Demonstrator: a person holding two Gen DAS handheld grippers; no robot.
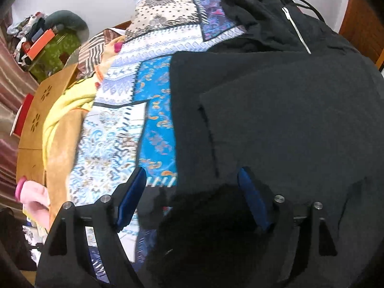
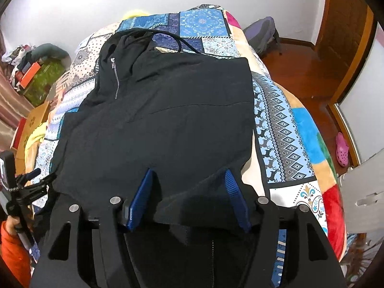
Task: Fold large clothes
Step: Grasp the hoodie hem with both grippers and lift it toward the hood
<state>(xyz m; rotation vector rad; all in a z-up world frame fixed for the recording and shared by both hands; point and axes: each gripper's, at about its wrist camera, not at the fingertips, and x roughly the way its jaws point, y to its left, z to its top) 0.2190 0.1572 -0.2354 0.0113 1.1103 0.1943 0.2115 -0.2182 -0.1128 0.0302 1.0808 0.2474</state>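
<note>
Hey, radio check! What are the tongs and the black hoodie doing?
Both tongs open, over near hem. Black hoodie lies part-folded on patchwork bedspread. Nothing in the way.

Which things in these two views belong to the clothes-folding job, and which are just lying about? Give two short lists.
Belongs to the job:
black zip hoodie, lying partly folded
patchwork bedspread it lies on
left gripper, open
right gripper, open

Just lying about:
pink clog on the floor
yellow cloth at the bed's edge
orange box
grey backpack
</note>
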